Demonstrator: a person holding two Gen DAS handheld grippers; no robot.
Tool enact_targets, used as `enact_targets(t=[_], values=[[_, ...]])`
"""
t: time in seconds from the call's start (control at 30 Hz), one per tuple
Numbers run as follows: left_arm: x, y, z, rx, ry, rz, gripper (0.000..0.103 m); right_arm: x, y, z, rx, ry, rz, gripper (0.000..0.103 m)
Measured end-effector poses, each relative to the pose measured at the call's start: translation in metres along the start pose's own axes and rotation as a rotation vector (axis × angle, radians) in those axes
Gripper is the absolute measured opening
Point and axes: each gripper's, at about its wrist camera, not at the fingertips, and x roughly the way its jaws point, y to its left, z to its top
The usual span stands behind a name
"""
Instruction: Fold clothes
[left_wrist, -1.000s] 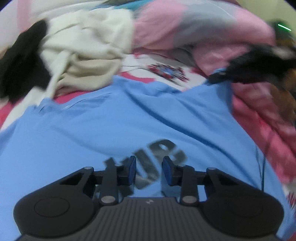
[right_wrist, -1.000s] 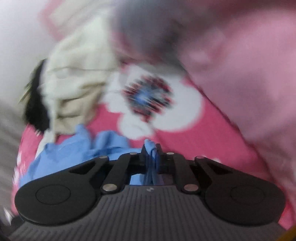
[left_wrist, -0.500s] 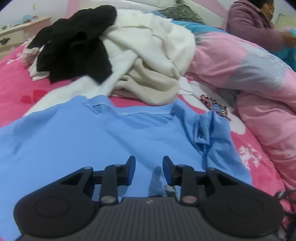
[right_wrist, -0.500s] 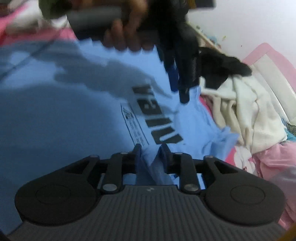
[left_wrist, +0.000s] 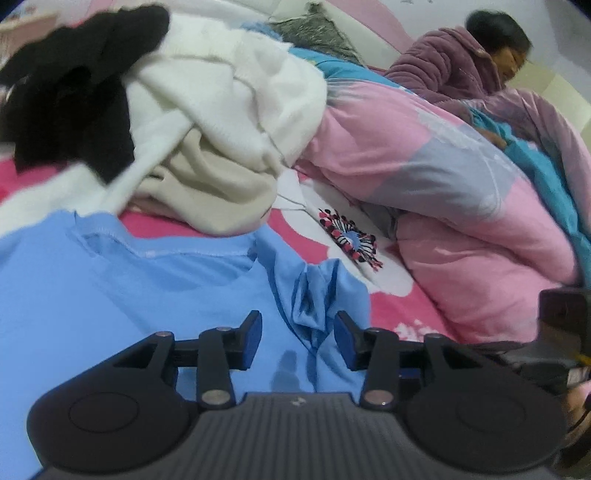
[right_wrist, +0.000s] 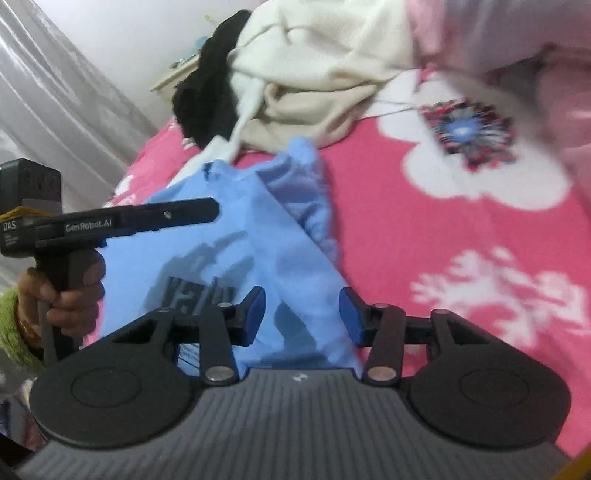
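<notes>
- Jaws of the left gripper are opening in the left wrist view; we find a bunched fold of the blue T-shirt lying in the gap, but neither pad presses on it.
- We note the shirt spread over the pink flowered bedsheet, its hem just beside a heap of cream garments topped by a black garment. A pink quilt lies to the right, and a person reclines behind it.
- Jaws of the right gripper are likewise opening in the right wrist view; blue cloth shows between the pads, and we see no contact.
- We see the left gripper in this view held over the shirt by a hand in a green cuff.
- We judge that the shirt rests on the bed with one edge folded inward and crumpled near the cream heap.
- Risk, in our judgement: closing on the bunched ridge would gather several layers at once and leave a crooked fold.
- Risk: the hem lies near the cream heap, so a wide sweep could drag that clothing along.
</notes>
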Motion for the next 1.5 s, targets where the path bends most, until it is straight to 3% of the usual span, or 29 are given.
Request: enact_targets(t=[0.1,0.23,0.33,0.4,0.47,0.57,0.63,0.7,0.73,0.9,1.03,1.13,1.23,1.3,1.4,1.5], values=[[-0.006,0.020,0.008,-0.082,0.006,-0.021,0.049,0.011,0.044,0.001,-0.206,-0.028,0.076,0.045],[-0.012,0.047,0.016,-0.189,-0.004,-0.012,0.054,0.034,0.116,-0.031,-0.610,0.033,0.134,0.045],[-0.011,0.054,0.016,-0.220,0.012,-0.031,0.054,0.038,0.140,-0.054,-0.721,0.104,0.188,0.045],[-0.008,0.051,0.014,-0.197,0.026,-0.039,0.054,0.024,0.140,-0.057,-0.733,0.080,0.163,0.045],[-0.004,0.047,0.012,-0.171,0.043,-0.053,0.054,0.010,0.123,-0.046,-0.665,0.023,0.080,0.053],[0.001,0.042,0.010,-0.154,0.065,-0.097,0.054,0.000,0.075,-0.013,-0.437,-0.058,-0.069,0.068],[0.005,0.038,0.012,-0.142,0.070,-0.131,0.054,0.009,0.044,0.007,-0.310,-0.049,-0.087,0.078],[0.005,0.034,0.015,-0.133,0.060,-0.140,0.054,0.026,0.021,0.019,-0.224,0.004,-0.067,0.078],[0.004,0.034,0.017,-0.133,0.052,-0.139,0.054,0.033,0.015,0.023,-0.179,0.035,-0.021,0.077],[-0.016,0.058,0.036,-0.156,-0.038,-0.076,0.056,0.044,0.021,0.038,0.092,0.081,0.504,0.078],[-0.021,0.083,0.036,-0.257,-0.059,-0.066,0.057,0.047,0.022,0.043,0.236,0.070,0.689,0.083],[-0.011,0.085,0.029,-0.248,-0.014,-0.075,0.057,0.033,0.011,0.040,0.297,0.028,0.733,0.088],[0.000,0.086,0.023,-0.258,0.034,-0.107,0.057,0.028,0.004,0.037,0.319,0.029,0.728,0.090],[0.007,0.086,0.019,-0.277,0.055,-0.131,0.057,0.033,0.007,0.038,0.294,0.041,0.661,0.091],[0.010,0.092,0.018,-0.298,0.066,-0.130,0.057,0.041,0.027,0.047,0.108,0.036,0.453,0.091],[0.011,0.098,0.016,-0.305,0.071,-0.125,0.057,0.036,0.073,0.035,-0.207,0.046,0.289,0.091]])
